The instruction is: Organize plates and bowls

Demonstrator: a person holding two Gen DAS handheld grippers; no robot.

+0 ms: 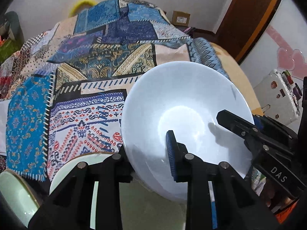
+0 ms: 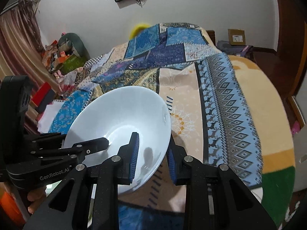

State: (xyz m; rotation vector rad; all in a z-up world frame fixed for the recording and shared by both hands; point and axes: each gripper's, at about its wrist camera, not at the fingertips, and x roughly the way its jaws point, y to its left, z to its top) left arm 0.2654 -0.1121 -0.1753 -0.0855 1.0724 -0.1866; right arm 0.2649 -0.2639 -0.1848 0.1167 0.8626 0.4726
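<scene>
**Both grippers clamped on the white bowl above the bed**

My left gripper [image 1: 149, 153] is clenched on the near rim of the white bowl [image 1: 184, 103]: one blue-padded finger sits inside the bowl against its inner wall, the other is outside and mostly hidden behind the rim. My right gripper [image 2: 152, 159] grips the same bowl [image 2: 122, 115] on its right side, with one ribbed blue pad inside against the wall and the other pad pressed to the outer face, so the rim is pinched between them. From each camera I can see the other gripper's black finger reaching into the bowl from the opposite side.

The bowl is tilted, its opening turned toward me and its far rim raised, and it is held clear of the patchwork bedspread [image 1: 99, 63] that covers the bed. Nothing is inside it apart from reflections and the shadows of my fingers.

Below my left gripper, at the lower left of the left wrist view, lies a white plate with a thin gold edge [image 1: 63, 170], and just beside it the rim of a pale green dish [image 1: 17, 193]; both are partly cut off by the gripper and the picture's edge. A cardboard box [image 2: 236, 36] stands against the wall beyond the bed, and a white suitcase [image 1: 278, 97] stands to the right.
</scene>
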